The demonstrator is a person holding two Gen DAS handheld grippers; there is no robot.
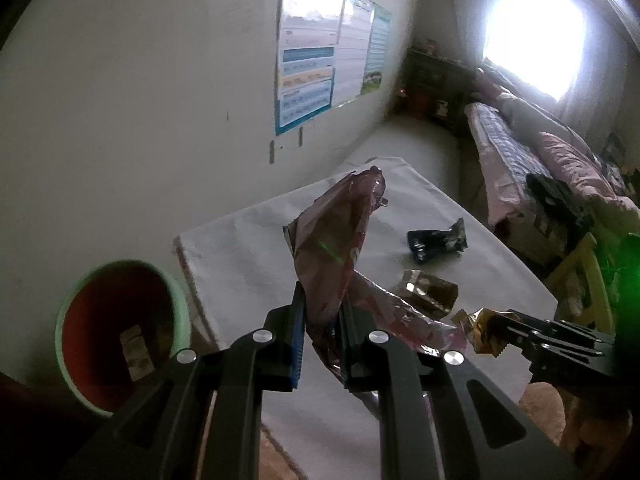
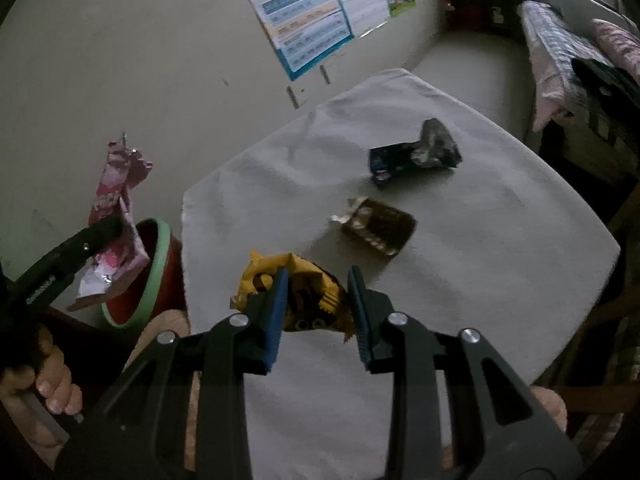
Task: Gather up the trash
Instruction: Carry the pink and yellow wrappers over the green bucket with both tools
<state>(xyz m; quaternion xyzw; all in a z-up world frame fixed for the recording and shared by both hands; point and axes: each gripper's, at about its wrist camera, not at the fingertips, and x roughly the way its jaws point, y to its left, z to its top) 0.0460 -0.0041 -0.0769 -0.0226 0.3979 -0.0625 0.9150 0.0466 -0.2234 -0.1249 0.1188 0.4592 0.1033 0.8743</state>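
Two grippers work the worktop [image 2: 460, 280] — left gripper [image 1: 322, 320] pinching a pink wrapper [image 1: 336, 240] beside the bin [image 1: 178, 304], right gripper's [image 2: 318, 300] spread jaws straddling a yellow wrapper [image 2: 304, 280] — either slick foil could slip.

Ahead of the claws and up to the left, printed posters [image 1: 320, 56] are taped to the pale wall [image 1: 140, 120]. Far ahead to the right a bright window [image 1: 534, 32] glares above a bed with pink patterned bedding [image 1: 552, 160]; a dark shelf [image 1: 432, 80] fills the corner.
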